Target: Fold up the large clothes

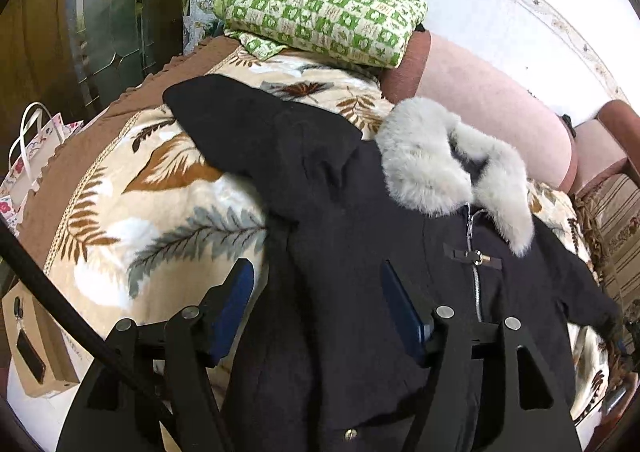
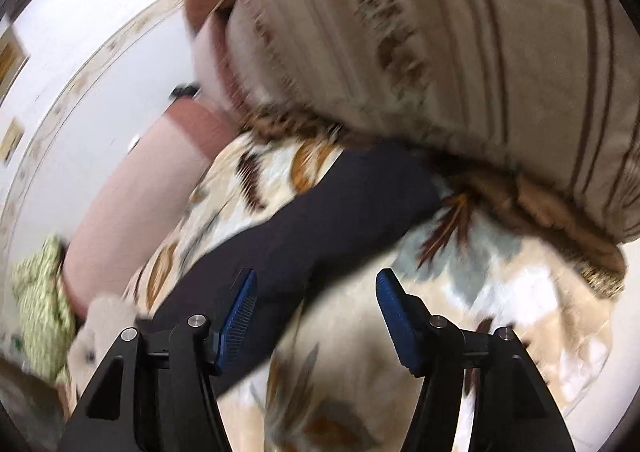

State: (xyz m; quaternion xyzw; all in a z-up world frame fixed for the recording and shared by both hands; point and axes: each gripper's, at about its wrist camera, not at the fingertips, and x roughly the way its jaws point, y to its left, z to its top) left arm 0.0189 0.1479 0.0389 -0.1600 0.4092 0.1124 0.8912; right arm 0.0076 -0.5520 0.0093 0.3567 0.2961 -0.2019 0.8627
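Bedding first, left wrist view: cream leaf-print blanket with a brown scalloped border, spread over a bed against a white wall. At its head, one folded green-and-cream checked quilt and a long pink bolster pillow. Beside the bed, low left, a flowered paper bag with white handles and a brown cardboard box.

Item for folding: black zip-front coat with a pale grey fur collar, lying front-up and spread flat on the blanket, collar toward the bolster, one sleeve out toward the blanket's brown border and the other toward the right edge. My left gripper hangs over the coat's side panel, jaws spread, nothing between the blue pads.

Right wrist view, blurred: a beige striped cushion with brown fringe leans over the blanket. The coat's far sleeve runs diagonally below it, cuff just beside the fringe. My right gripper is above it, jaws apart and pinching nothing; the sleeve passes under the left-hand pad.

Handling, my judgement: thick, soft and fairly heavy, so it should drape slowly and resist sharp creases. I would pinch each sleeve near the cuff, avoiding the fluffy collar and metal zip.
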